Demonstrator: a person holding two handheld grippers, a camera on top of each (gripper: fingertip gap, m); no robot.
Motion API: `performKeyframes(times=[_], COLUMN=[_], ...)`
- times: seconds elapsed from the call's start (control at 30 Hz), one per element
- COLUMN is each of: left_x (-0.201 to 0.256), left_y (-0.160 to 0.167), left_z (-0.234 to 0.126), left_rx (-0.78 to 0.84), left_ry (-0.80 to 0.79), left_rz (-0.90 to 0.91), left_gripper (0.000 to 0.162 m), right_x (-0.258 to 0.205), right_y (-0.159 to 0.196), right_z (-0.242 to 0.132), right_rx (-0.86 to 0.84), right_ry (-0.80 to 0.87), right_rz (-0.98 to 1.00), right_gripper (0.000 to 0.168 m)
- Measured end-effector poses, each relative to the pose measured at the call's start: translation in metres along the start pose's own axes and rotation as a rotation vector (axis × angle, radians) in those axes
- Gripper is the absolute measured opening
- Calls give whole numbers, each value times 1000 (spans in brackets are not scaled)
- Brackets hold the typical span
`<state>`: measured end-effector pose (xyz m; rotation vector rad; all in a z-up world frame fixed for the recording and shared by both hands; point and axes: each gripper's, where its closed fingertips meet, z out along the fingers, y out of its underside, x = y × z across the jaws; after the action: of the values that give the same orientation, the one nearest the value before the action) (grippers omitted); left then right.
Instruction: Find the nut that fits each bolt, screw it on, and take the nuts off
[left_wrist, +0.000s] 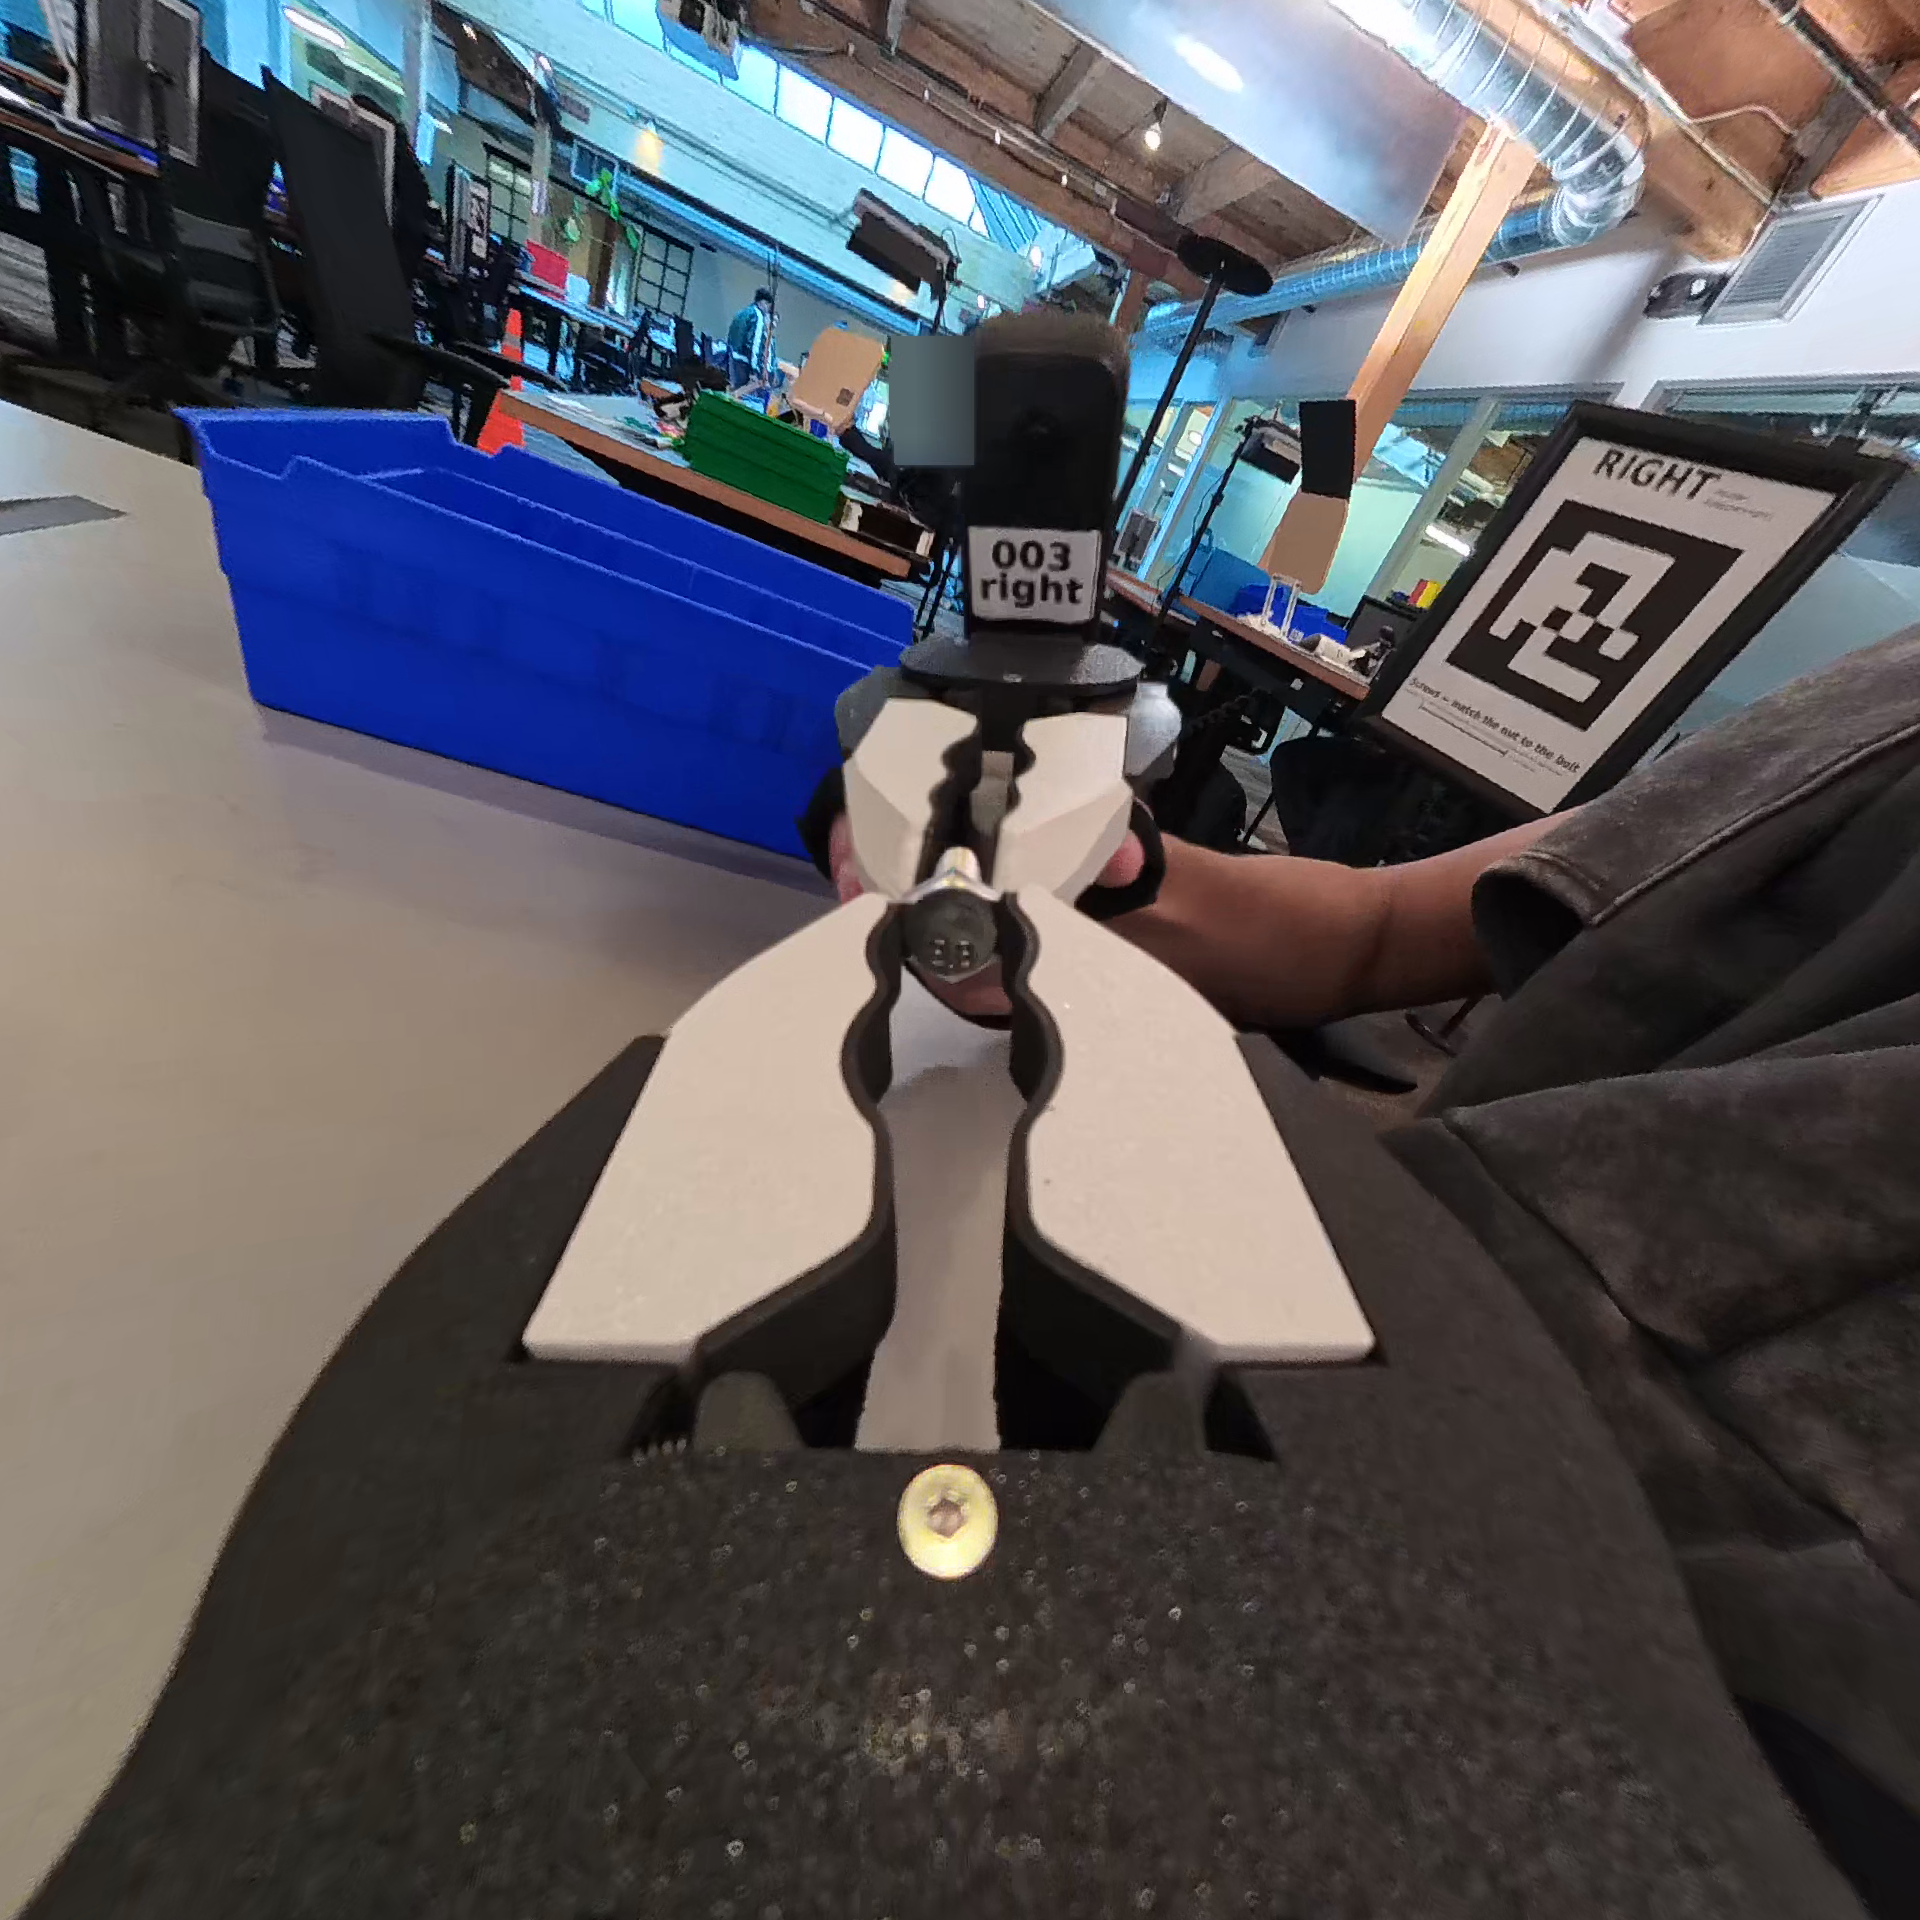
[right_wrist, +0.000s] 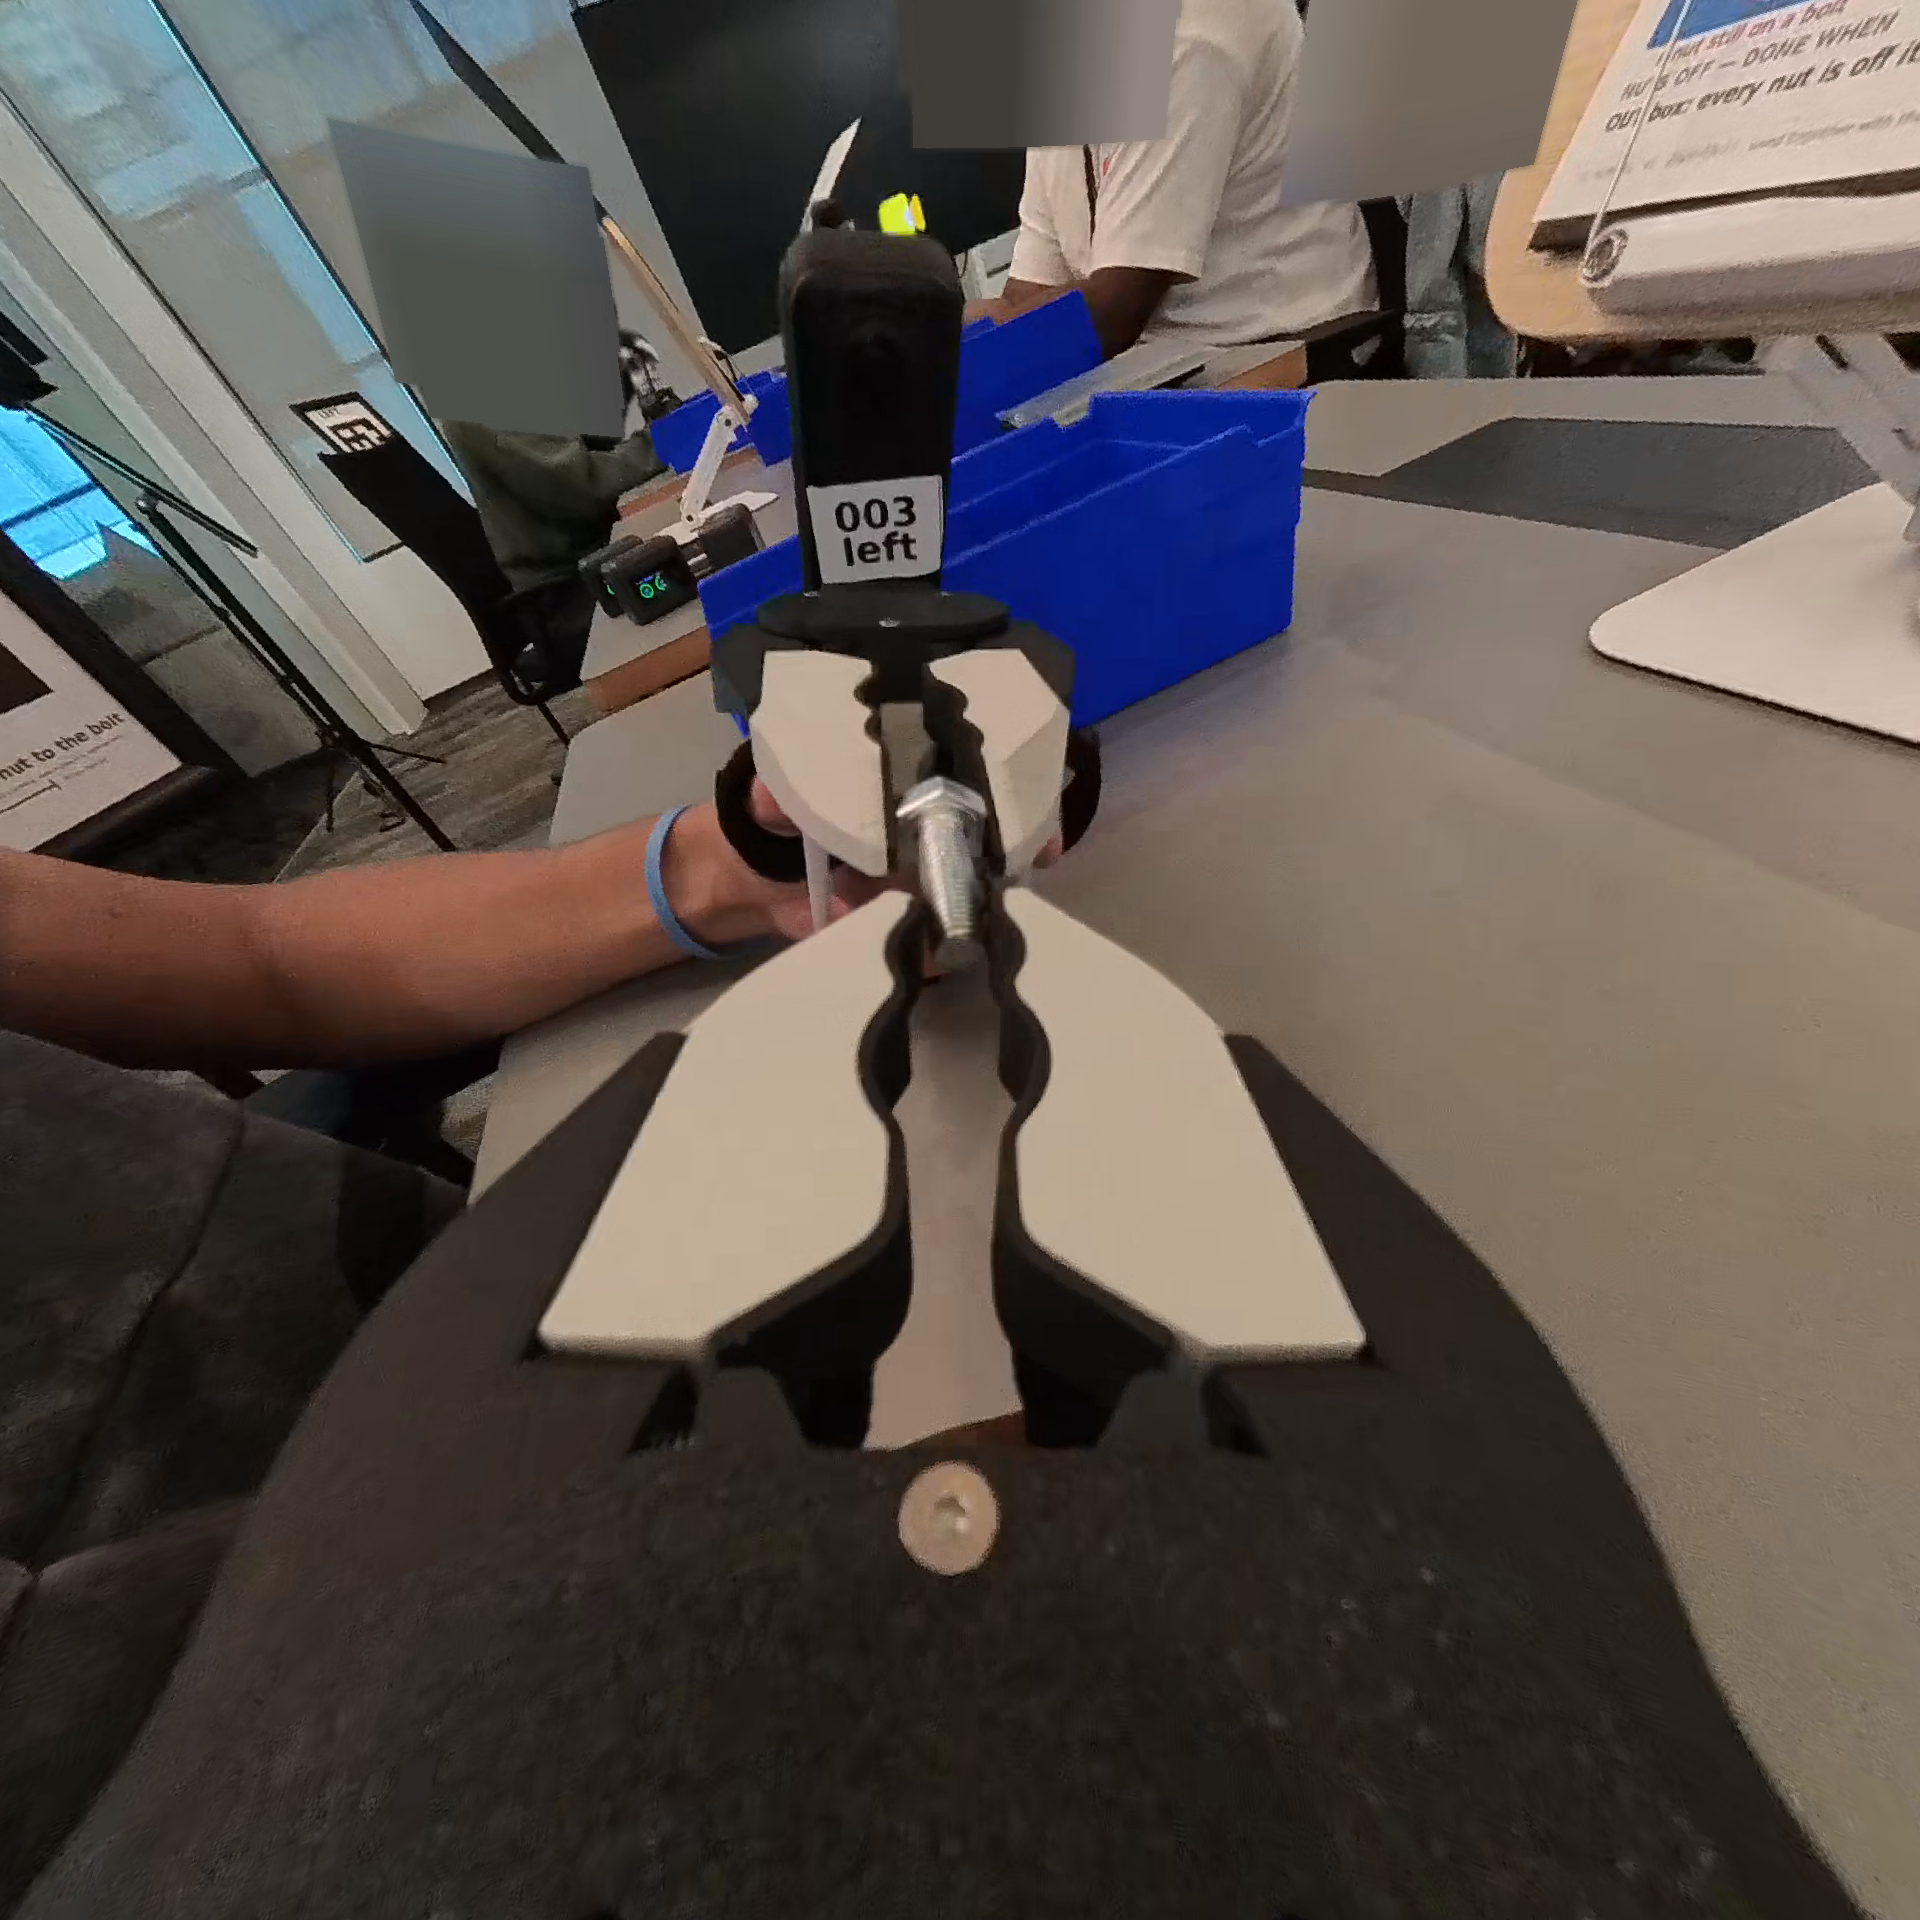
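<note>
Facing each other over the grey table (right_wrist: 1455, 935), your two grippers meet tip to tip. Your left gripper (left_wrist: 951, 920) pinches the bolt (left_wrist: 948, 940) by its hex head. Your right gripper (right_wrist: 951, 935) has its jaws closed around the threaded end; any nut there is hidden. Blue bin (left_wrist: 540, 582) sits just beyond.

Blue bin (left_wrist: 540, 582) on grey table (left_wrist: 260, 987); framed marker sign (left_wrist: 1621, 613) right; white stand (right_wrist: 1766, 623).

White-fingered black grippers, dark grey sleeves (left_wrist: 1662, 883), blue wristband (right_wrist: 665, 883)
</note>
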<state>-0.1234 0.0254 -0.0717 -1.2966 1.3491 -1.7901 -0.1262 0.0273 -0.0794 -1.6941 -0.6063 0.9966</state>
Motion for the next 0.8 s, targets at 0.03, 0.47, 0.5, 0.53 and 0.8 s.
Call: performKeyframes(times=[0.03, 0.47, 0.5, 0.53, 0.8], left_x=[0, -16, -18, -20, -25], left_y=[1, -15, -15, -15, -9], left_z=[1, -13, -13, -14, -12], left_rx=[-5, 100, 100, 102, 86], left_ry=[-1, -108, -122, -129, -146], left_rz=[3, 7, 5, -2, -31], left_gripper=[18, 37, 37, 37, 34], right_x=[1, -2, -1, 3, 97], right_y=[0, -39, -54, -72, -50], right_z=[0, -35, -48, -67, -250], right_rx=[8, 54, 70, 93, -259], right_ry=[-2, 83, 134, 200, 782], right_rz=[-2, -74, -99, -129, 41], right_gripper=[11, 10, 10, 10, 10])
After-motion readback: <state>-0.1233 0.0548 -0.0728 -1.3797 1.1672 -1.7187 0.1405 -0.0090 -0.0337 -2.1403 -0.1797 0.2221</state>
